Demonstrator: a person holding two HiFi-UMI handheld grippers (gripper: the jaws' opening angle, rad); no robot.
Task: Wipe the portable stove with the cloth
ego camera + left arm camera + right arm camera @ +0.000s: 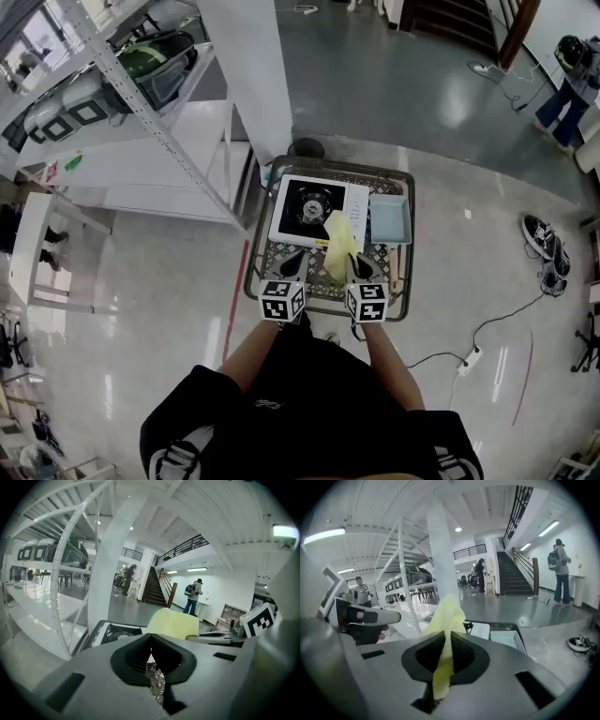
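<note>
A limp, pale-yellow cloth [338, 246] hangs in folds, pinched in the right claw [449, 639] — at five o'clock from the white portable stove [307, 208]; left claw [151, 644] pressed together, empty.

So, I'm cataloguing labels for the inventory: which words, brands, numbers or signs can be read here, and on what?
No text is readable.
Portable stove: print on its white side panel, too small.
Cubes on left tongs and right tongs: square marker patterns, no letters.
Dark boxes on the shelf: white marks, too blurred.
Cloth: plain.
</note>
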